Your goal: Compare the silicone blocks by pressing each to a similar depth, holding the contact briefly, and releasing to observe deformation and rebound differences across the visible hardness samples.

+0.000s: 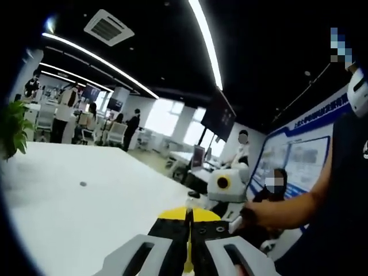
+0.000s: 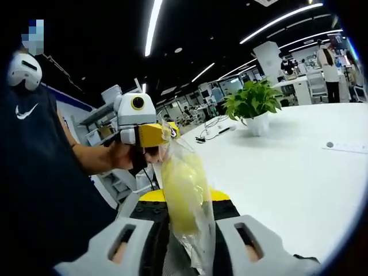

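In the right gripper view the right claw (image 2: 187, 244) pinches a clear plastic bag (image 2: 192, 195) with a yellow block (image 2: 183, 192) inside, lifted above the white surface (image 2: 287, 172). The left claw (image 2: 167, 133) meets the bag's top there, seemingly gripping it, though I cannot tell for sure. In the left gripper view its jaws look pressed together on a thin yellow edge. This seems a preparing step: the block is still bagged. Next, it likely needs freeing and laying on the surface before pressing.
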A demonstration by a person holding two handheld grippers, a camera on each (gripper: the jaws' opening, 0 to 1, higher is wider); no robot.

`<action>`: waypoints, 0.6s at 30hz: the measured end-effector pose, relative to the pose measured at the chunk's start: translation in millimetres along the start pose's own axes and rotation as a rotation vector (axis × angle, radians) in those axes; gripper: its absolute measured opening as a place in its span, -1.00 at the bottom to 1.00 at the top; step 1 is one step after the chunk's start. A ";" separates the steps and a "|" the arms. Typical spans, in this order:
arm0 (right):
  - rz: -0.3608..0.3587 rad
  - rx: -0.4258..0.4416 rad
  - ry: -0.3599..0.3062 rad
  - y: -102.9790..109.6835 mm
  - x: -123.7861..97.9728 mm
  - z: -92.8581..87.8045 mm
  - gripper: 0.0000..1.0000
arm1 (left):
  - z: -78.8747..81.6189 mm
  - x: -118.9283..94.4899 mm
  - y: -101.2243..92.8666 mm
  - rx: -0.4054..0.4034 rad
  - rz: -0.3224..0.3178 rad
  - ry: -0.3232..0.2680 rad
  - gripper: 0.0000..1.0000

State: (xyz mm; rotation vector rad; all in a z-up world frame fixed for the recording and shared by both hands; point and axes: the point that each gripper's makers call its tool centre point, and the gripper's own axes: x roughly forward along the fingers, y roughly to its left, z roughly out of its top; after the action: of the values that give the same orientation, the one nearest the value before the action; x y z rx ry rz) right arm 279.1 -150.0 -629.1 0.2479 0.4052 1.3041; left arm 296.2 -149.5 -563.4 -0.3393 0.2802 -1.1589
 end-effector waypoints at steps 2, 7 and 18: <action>-0.026 -0.013 -0.013 -4.5 -0.1 4.0 -0.61 | 4.4 2.6 0.5 0.018 0.005 -0.003 -1.00; -0.104 -0.058 -0.062 -19.9 -4.5 14.9 -0.22 | 13.3 7.9 0.6 0.025 -0.015 -0.023 -1.00; -0.383 -0.091 -0.089 -62.0 -38.0 12.8 0.93 | 9.0 20.4 10.9 0.005 -0.015 -0.008 -1.00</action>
State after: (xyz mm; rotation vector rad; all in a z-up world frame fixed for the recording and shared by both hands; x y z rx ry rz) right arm 331.2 -201.6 -636.6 0.1425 0.2989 0.9290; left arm 316.5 -163.4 -560.4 -0.3420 0.2687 -1.1726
